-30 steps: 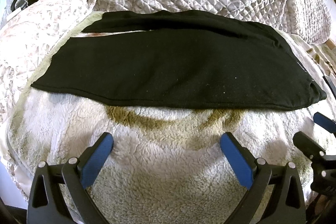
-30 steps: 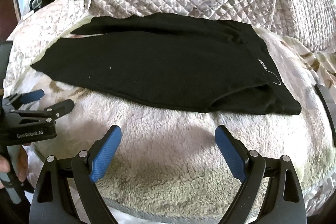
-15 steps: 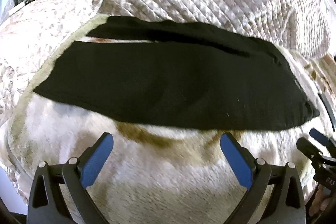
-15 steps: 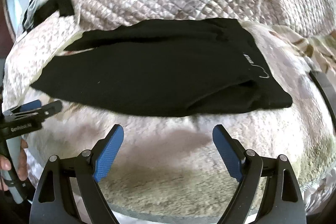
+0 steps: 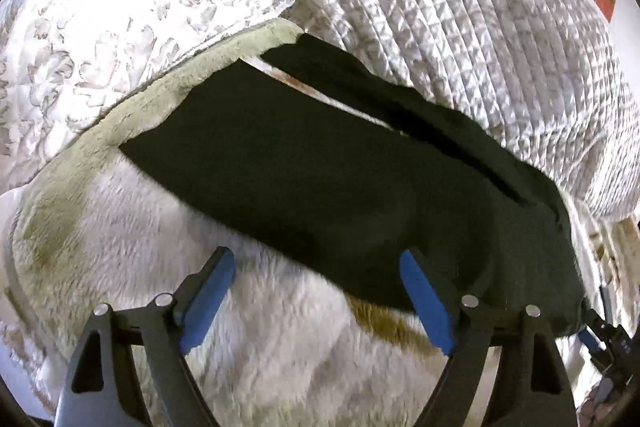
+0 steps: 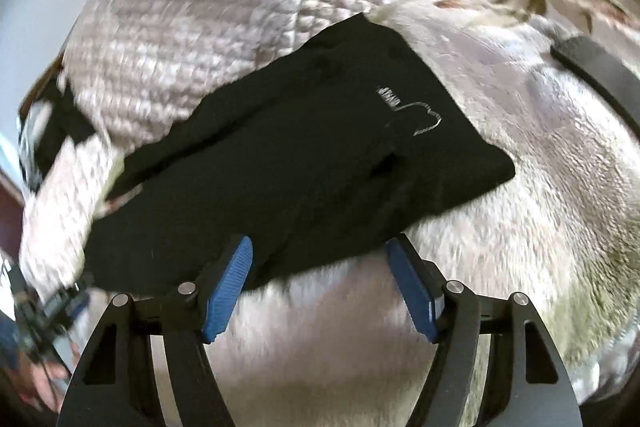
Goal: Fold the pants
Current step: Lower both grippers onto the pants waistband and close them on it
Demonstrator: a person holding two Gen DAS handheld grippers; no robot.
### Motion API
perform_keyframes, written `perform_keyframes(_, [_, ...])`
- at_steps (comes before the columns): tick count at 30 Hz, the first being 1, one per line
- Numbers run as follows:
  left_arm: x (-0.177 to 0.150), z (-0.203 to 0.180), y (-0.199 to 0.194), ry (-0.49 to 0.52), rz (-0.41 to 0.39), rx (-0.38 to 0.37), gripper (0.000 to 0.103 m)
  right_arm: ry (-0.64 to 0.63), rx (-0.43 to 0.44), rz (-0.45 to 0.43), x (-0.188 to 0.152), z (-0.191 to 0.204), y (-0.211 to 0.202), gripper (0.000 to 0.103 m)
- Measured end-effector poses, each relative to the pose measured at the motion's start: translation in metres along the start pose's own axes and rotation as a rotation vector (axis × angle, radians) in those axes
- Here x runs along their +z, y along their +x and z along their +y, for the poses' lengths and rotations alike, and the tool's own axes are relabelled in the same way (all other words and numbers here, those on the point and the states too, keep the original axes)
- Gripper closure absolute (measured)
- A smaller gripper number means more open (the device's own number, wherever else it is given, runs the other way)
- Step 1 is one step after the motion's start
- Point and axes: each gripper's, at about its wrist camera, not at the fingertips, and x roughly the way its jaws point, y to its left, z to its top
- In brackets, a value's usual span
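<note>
Left gripper (image 5: pixel 318 287): jaws spread wide, nothing between the blue pads (image 5: pixel 208 295). It hangs low over the fleece blanket (image 5: pixel 280 355), the right pad overlapping the near hem of the black pants (image 5: pixel 320 179) in view; contact cannot be judged.

Right gripper (image 6: pixel 320 281): jaws likewise apart, nothing gripped. Both blue fingertips (image 6: pixel 230 283) sit at the near edge of the pants (image 6: pixel 304 163); the left one overlaps the cloth, the right one lies just beside the edge. Touching or hovering: cannot tell, frame is motion-blurred.

Pants: lie flat on the fleece blanket (image 6: pixel 540 227), stretched left to right across the bed. In the left wrist view the legs run to the far left, with a narrow strip of blanket showing between the two layers near the far edge. In the right wrist view the wider end is to the right, bearing a small white printed logo (image 6: pixel 412 111).

Surroundings: quilted grey-white bedspread (image 5: pixel 480 27) bunched along the far side, touching the far edge of the pants. A patterned pale cover (image 5: pixel 120 7) sits far left. A brown stain-like mark (image 5: pixel 384 319) shows on the fleece between the left gripper's fingers. A dark strap (image 6: pixel 596 75) lies far right in the right wrist view. Each gripper appears at the edge of the other's view (image 5: pixel 604 343) (image 6: pixel 52 307).
</note>
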Motion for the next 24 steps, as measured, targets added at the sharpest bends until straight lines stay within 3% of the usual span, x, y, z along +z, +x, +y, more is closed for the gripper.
perform_keyframes(7, [0.016, 0.02, 0.012, -0.116, -0.038, -0.06, 0.021, 0.213, 0.082, -0.042, 0.018, -0.031, 0.011, 0.038])
perform_keyframes(11, [0.023, 0.031, 0.019, -0.165, -0.064, -0.026, 0.046, 0.221, 0.086, -0.066, 0.023, -0.031, 0.012, 0.047])
perform_keyframes(14, [0.025, 0.031, 0.021, -0.169, -0.073, -0.012, 0.05, 0.24, 0.094, -0.08, 0.024, -0.035, 0.011, 0.052])
perform_keyframes(16, [0.026, 0.03, 0.022, -0.162, -0.075, 0.004, 0.054, 0.242, 0.092, -0.082, 0.025, -0.037, 0.012, 0.059])
perform_keyframes(18, [0.027, 0.031, 0.023, -0.167, -0.076, 0.025, 0.07, 0.226, 0.078, -0.084, 0.027, -0.035, 0.013, 0.074])
perform_keyframes(21, [0.029, 0.036, 0.026, -0.194, -0.068, 0.05, 0.093, 0.223, 0.064, -0.079, 0.031, -0.037, 0.017, 0.09])
perform_keyframes(24, [0.031, 0.034, 0.025, -0.185, -0.063, 0.052, 0.099, 0.235, 0.068, -0.07, 0.032, -0.041, 0.018, 0.098])
